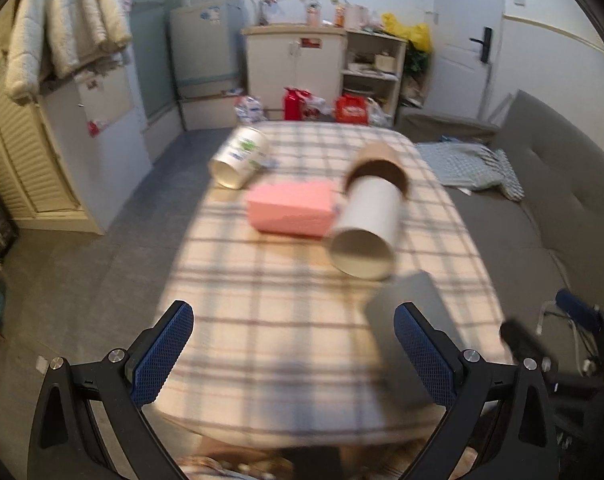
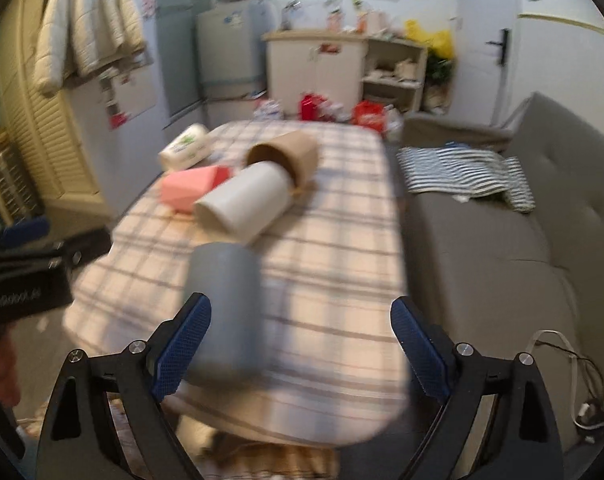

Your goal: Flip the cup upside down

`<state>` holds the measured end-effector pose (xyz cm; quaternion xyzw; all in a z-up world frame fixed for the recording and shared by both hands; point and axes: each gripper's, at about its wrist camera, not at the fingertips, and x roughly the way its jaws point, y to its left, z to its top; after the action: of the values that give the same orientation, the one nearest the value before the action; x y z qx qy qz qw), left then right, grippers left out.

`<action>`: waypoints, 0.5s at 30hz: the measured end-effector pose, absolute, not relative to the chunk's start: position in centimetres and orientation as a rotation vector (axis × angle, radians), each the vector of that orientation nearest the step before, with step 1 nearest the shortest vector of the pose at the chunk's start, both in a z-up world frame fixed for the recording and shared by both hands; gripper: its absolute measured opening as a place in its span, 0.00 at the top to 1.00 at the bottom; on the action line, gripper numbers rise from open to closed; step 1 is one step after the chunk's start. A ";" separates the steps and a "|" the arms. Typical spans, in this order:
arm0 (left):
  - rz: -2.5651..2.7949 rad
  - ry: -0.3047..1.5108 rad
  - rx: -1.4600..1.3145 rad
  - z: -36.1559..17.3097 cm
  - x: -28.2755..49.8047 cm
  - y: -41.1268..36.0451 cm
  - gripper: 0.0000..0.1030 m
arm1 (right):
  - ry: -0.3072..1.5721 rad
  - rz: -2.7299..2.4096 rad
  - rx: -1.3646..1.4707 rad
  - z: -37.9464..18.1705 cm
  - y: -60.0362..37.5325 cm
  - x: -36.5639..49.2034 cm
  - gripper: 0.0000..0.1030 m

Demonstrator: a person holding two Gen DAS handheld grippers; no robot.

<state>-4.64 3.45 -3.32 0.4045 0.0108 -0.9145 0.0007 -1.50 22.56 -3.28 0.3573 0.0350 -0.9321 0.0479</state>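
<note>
A grey cup (image 2: 226, 312) stands on the plaid table (image 2: 333, 280) near its front edge; it also shows in the left wrist view (image 1: 413, 320). My right gripper (image 2: 302, 344) is open, its left finger beside the cup, the cup partly between the fingers. My left gripper (image 1: 294, 352) is open and empty above the table's front, with the grey cup by its right finger. A white cup (image 1: 365, 232) lies on its side, its base inside a brown cup (image 1: 377, 164). A printed white cup (image 1: 240, 156) lies on its side at the far left.
A pink box (image 1: 292, 208) lies mid-table between the cups. A grey sofa (image 2: 501, 240) with a striped cloth (image 2: 465, 172) stands right of the table. Cabinets, shelves and bags stand beyond the table's far end. The left gripper's body (image 2: 34, 276) shows at left in the right wrist view.
</note>
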 end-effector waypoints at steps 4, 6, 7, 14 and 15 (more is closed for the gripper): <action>-2.919 0.030 1.363 -4.5 -4.2 6.6 0.00 | 0.015 -2.940 1.099 -3.1 26.3 -0.7 0.11; -2.940 0.025 1.411 -5.2 -4.0 8.0 0.00 | -0.053 -2.975 1.120 -3.4 28.0 -0.6 0.11; -2.947 0.010 1.438 -5.7 -4.0 8.8 0.00 | -0.080 -2.985 1.130 -3.5 28.6 -0.6 0.11; -2.885 0.118 1.598 -8.5 -4.6 10.3 0.00 | -0.078 -2.979 1.181 -4.8 29.3 -1.3 0.11; -2.876 0.111 1.607 -8.9 -4.8 10.6 0.01 | -0.076 -2.982 1.185 -5.0 29.2 -1.3 0.11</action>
<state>-4.78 10.62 -8.87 0.4860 0.0335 -0.8699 -0.0772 -1.35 29.23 -5.03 0.3690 -0.0238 -0.9285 -0.0338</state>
